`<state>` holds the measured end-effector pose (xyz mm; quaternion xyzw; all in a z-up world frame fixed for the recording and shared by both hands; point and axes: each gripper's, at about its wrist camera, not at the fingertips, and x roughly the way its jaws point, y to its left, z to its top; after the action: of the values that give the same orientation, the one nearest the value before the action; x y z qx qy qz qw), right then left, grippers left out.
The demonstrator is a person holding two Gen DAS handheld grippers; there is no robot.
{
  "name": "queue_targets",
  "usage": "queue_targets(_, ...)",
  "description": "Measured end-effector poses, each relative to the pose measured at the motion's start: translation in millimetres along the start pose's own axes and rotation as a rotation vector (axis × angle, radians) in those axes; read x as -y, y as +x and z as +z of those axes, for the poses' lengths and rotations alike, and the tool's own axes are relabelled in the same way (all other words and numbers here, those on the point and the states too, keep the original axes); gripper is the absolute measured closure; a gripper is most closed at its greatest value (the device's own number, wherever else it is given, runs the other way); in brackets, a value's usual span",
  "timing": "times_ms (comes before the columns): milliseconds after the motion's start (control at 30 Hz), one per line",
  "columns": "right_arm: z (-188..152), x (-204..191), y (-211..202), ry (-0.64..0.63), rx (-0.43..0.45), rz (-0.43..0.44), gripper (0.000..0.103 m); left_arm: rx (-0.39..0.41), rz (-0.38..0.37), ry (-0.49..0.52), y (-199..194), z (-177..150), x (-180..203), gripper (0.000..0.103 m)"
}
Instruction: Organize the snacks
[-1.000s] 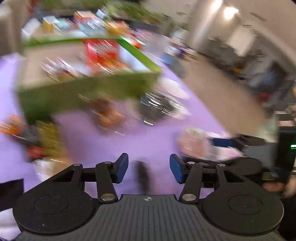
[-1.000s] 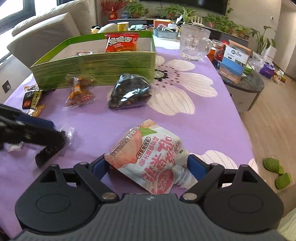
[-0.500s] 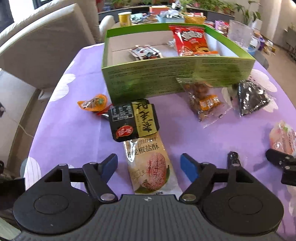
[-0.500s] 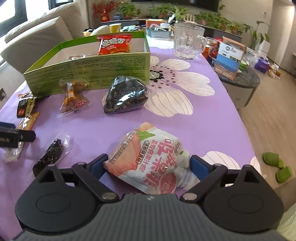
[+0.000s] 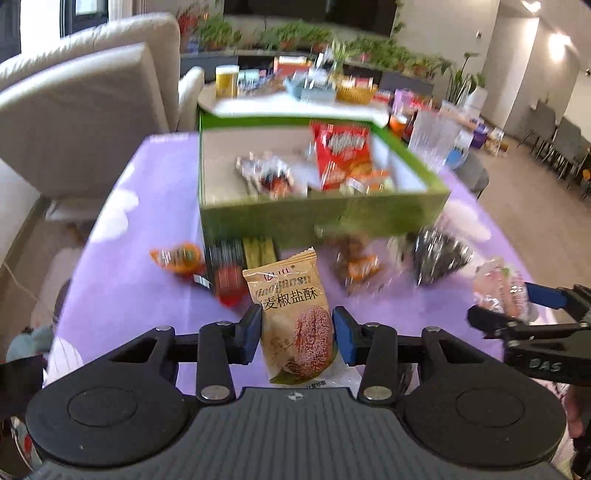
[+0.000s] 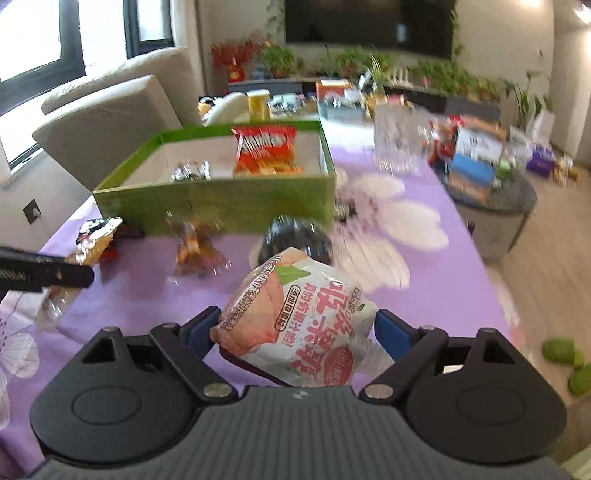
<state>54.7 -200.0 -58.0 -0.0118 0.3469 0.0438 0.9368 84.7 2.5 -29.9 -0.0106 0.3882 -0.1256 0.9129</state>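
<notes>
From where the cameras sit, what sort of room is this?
Most likely a home living room: a pale sofa, a wall television above potted plants, and a purple tablecloth strewn with snacks.

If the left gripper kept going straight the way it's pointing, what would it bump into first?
Probably the black-and-yellow snack packet lying just ahead on the purple tablecloth, then the green box behind it. Depth is hard to judge. The left gripper is closing on a tan biscuit packet.
</notes>
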Motion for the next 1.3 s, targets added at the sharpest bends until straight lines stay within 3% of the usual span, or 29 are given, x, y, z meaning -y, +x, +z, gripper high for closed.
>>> queue_targets(300,36,-11,3,-0.058,0.096,0.014,0.041,0.101,0.026,0.001,-13,28,-14,0.064)
queue_targets(733,115,-22,43,-0.055,0.197,0.065,0.041,0.151,0.052,-0.012,39,109,-37,0.064)
queue_targets(967,134,-19,74,-0.049,0.198,0.031,0.041,0.108,0.047,0.022,76,128,-34,0.064)
queue_targets(1300,133,-23,119,-0.052,0.097,0.000,0.041,-0.021,0.096,0.034,120,119,-31,0.059)
